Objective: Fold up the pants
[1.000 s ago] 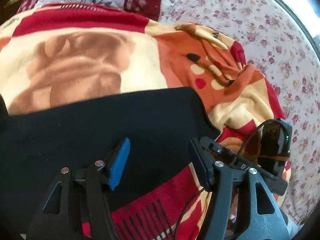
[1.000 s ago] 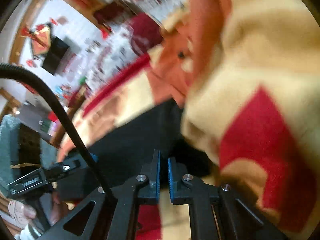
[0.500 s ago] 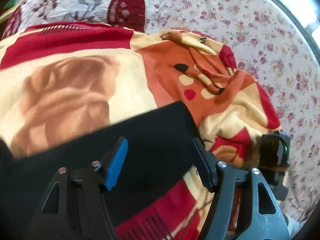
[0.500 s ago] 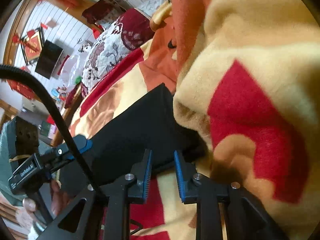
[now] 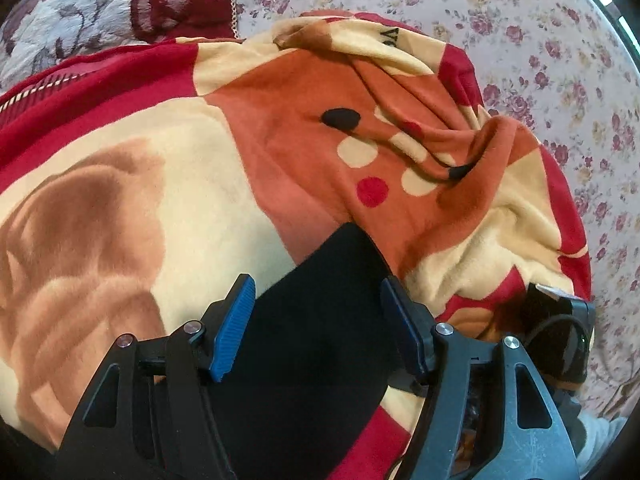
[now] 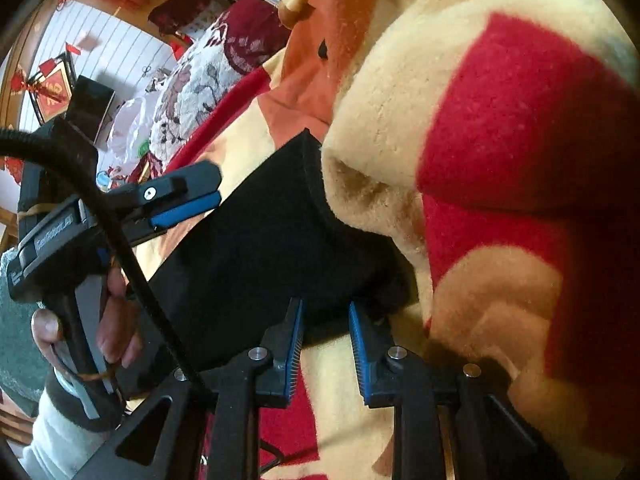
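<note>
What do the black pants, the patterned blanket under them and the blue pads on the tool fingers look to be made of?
Pants: soft matte black fabric, likely knit or fleece; no sheen or visible weave.
Blanket: plush fleece, probably synthetic; its fuzzy nap shows in the right wrist view.
Pads: blue ribbed rubber or soft plastic, judging by fine ridges.

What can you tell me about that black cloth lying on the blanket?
These are the pants: plain black, soft matte fabric with no visible pattern, folded into a flat, neat-edged panel. One straight end with a stitched hem points away. They lie flat on a fleecy blanket of cream, red and orange, whose bunched fold overlaps their far corner. The left gripper hovers over them with jaws wide; the right gripper, jaws apart, sits at their near edge, gripping nothing.
</note>
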